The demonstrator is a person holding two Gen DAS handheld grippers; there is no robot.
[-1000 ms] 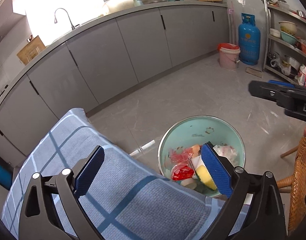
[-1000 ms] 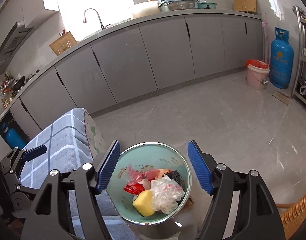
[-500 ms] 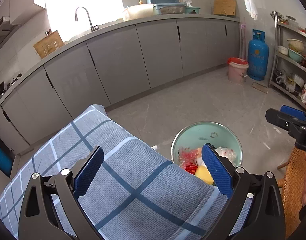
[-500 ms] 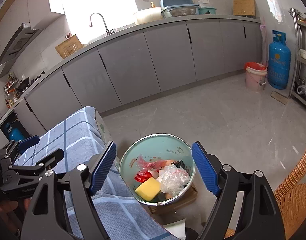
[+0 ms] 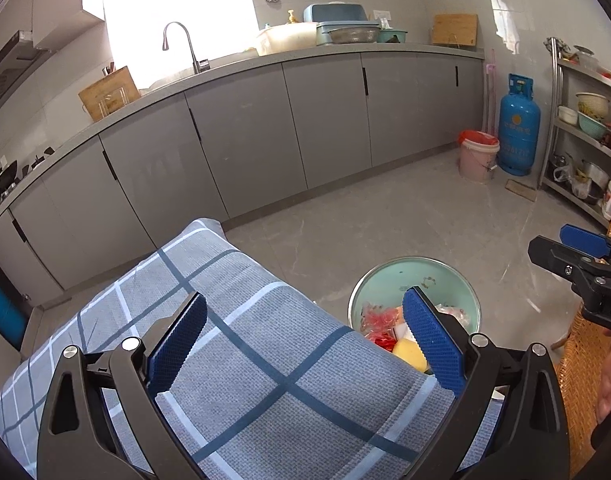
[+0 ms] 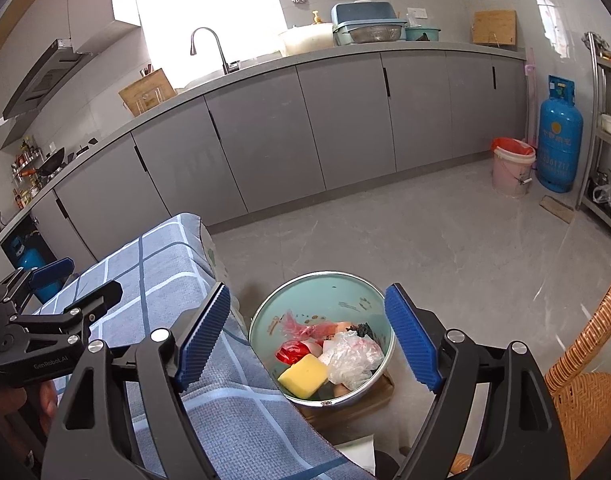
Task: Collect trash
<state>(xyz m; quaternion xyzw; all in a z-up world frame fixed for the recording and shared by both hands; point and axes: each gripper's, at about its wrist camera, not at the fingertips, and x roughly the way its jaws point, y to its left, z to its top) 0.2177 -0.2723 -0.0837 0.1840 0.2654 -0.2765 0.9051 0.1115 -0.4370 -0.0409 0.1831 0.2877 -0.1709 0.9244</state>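
Both grippers empty: left gripper (image 5: pixel 305 340) and right gripper (image 6: pixel 307 334) stand with jaws wide, nothing between the pads, the right's jaws having just been opening. Trash sits in the green bowl (image 6: pixel 325 294) on the floor beside the checked cloth (image 5: pixel 265 360): yellow sponge (image 6: pixel 303 374), crumpled plastic (image 6: pixel 349 356), red wrapper (image 6: pixel 291 350). Collection looks nearly finished; next move calls for scanning for any stray piece.

Black tool (image 6: pixel 307 334) frames, ribbed blue pads (image 6: pixel 411 338), silver screws.

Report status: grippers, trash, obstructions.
Left gripper and right gripper open, empty. Trash in round pale-green metal basin. Blue-checked grey cloth beside it, nothing blocking.
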